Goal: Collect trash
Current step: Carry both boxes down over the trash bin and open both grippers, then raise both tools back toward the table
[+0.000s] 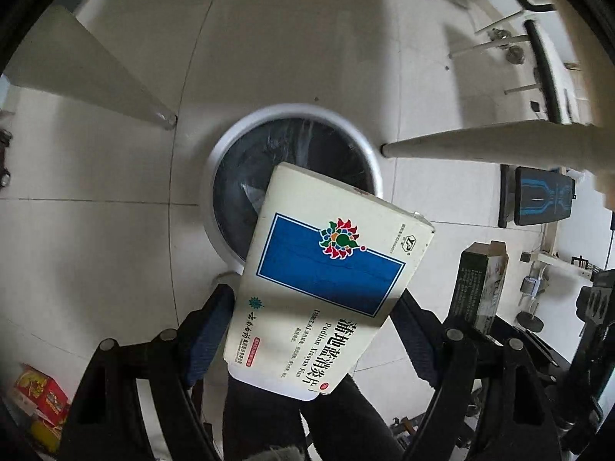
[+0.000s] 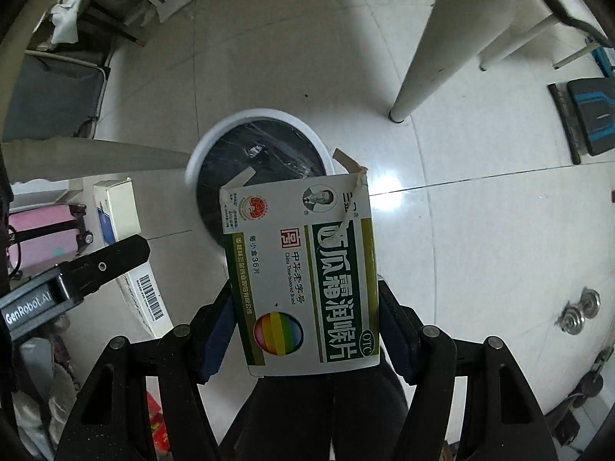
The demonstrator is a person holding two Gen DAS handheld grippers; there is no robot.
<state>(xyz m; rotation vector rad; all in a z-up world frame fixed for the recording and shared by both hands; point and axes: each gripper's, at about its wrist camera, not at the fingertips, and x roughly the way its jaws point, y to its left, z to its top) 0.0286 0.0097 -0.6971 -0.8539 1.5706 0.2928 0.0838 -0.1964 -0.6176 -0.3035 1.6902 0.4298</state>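
A cream medicine box with a blue panel (image 1: pixel 326 269) sits tilted between the blue pads of my left gripper (image 1: pixel 313 294), which is shut on its sides. Below it on the floor stands a white-rimmed bin (image 1: pixel 230 146) with a black liner. My right gripper (image 2: pixel 305 288) is shut on a white-and-green lozenge box (image 2: pixel 303 276) with torn top flaps, held over the same bin (image 2: pixel 200 153). Each view catches the other hand's load: the green box (image 1: pixel 480 284) at the right, the cream box (image 2: pixel 115 207) at the left.
White table legs (image 1: pixel 461 146) (image 2: pixel 423 57) slant down to the tiled floor beside the bin. A red carton (image 1: pixel 38 388) lies at lower left. A dark mat with blue lines (image 2: pixel 592 115) and a pink case (image 2: pixel 46 230) sit further out. A person's dark trousers (image 1: pixel 269 422) show below.
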